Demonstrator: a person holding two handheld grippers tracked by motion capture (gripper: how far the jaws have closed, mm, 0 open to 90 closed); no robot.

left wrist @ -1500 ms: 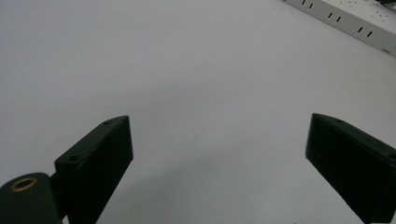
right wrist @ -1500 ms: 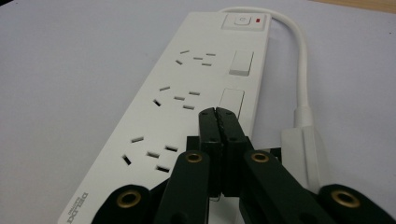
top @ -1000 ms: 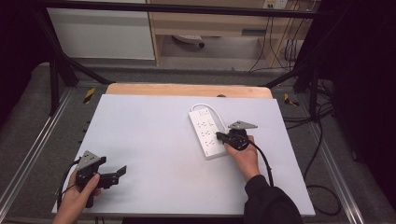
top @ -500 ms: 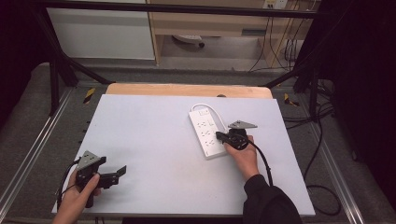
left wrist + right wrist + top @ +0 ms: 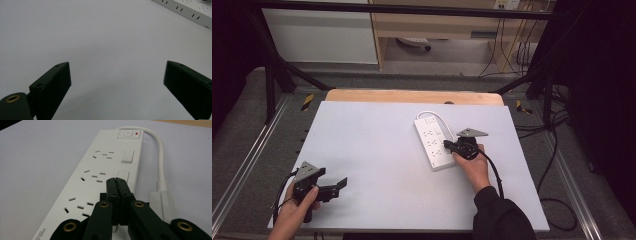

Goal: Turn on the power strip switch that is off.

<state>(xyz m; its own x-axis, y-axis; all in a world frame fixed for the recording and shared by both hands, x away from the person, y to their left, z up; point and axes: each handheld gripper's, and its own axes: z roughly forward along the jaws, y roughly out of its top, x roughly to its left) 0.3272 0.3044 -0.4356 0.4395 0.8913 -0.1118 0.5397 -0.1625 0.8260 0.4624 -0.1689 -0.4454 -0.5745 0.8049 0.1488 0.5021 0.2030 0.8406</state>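
My right gripper (image 5: 117, 185), jaws pressed together on nothing, rests over the white plastic power strip (image 5: 433, 142); my left gripper (image 5: 332, 188) hovers wide open above the pale grey table (image 5: 372, 135), holding nothing.

Premises present as a lab or recording test cell, not a home. A white work table (image 5: 377, 150) with a wooden far edge stands inside a black metal frame (image 5: 272, 75). Aluminium rails (image 5: 242, 170) run along left and right sides on grey carpet. Loose cables (image 5: 557, 150) trail at right. Far side: plain wooden shelving (image 5: 437, 25) and a white cabinet (image 5: 319, 35).
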